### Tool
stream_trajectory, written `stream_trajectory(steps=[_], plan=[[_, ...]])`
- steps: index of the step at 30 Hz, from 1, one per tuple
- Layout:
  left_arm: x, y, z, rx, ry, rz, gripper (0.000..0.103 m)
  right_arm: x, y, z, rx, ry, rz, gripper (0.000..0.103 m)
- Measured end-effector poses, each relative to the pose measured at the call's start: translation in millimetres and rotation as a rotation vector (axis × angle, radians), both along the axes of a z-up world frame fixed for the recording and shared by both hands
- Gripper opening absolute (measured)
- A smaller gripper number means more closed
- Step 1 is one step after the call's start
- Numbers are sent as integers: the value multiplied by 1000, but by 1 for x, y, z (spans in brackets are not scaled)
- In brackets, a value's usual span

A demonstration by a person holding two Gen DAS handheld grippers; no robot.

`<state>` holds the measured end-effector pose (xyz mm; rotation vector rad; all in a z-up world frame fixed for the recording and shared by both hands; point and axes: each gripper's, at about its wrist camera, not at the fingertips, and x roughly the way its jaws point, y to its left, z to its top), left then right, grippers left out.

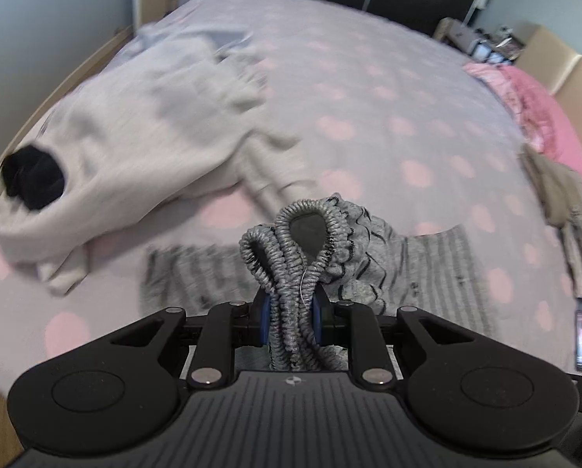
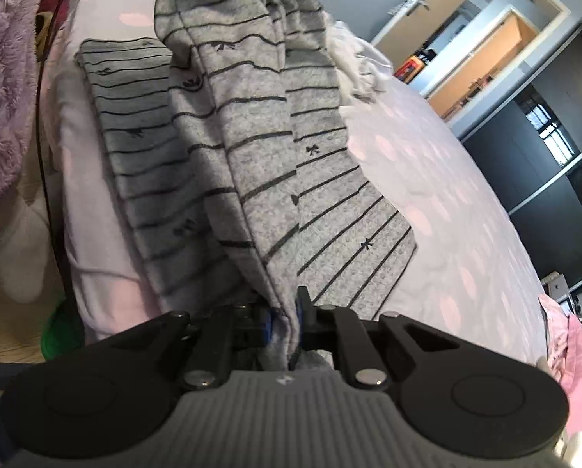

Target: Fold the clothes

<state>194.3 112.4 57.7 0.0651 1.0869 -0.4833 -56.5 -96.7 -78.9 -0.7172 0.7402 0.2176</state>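
The left gripper [image 1: 290, 321] was clenched on the bunched elastic waistband [image 1: 295, 241] of the grey striped trousers [image 2: 252, 148], while the right gripper [image 2: 284, 321] pinched a lower edge of the same cloth, probably so the garment hung stretched between the two for a clean fold. Part of it already lay flat on the spotted bed [image 2: 439, 202], beside a pale garment [image 1: 142, 132] that apparently waited its turn.

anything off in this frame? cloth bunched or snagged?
Yes: left gripper pinches the striped grey pants' elastic waistband scrunched into loops, not flat. Right gripper holds a hem edge cleanly.
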Motion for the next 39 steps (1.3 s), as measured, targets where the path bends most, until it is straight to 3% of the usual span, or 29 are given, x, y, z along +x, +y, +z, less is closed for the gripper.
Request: stream_trajectory(steps=[7,9,15,16,18,19,25,28,31,33,34,35,39], plan=[[19,32,-62,63,81,28,18,12,35,-15,-25,52,83,16],[21,32,-71,82,74,8,19,11,37,-16,-43,55,103,42],[25,32,-95,119,99,19,27,11,31,-11,-28,64,100,53],[25,35,-97,115,109,26,29,11,28,-9,-23,62,99,56],[21,42,-98,96,118,43,48,10,24,-4,-14,56,104,58],[19,46,-97,85,120,55,52,10,23,-2,-11,53,108,58],[3,67,-96,-15,180,73,57,10,12,11,61,83,120,58],[0,67,-113,-35,257,83,60,7,14,7,69,117,139,59],[0,63,-126,-25,308,87,56,3,16,3,63,130,148,59],[1,60,-130,-21,323,83,29,3,15,4,65,125,137,59],[1,59,-128,-26,319,87,28,4,13,5,62,119,129,59],[0,57,-122,-27,305,80,21,3,11,6,57,115,124,59],[-6,61,-95,-56,250,71,18,1,-1,14,61,127,118,60]])
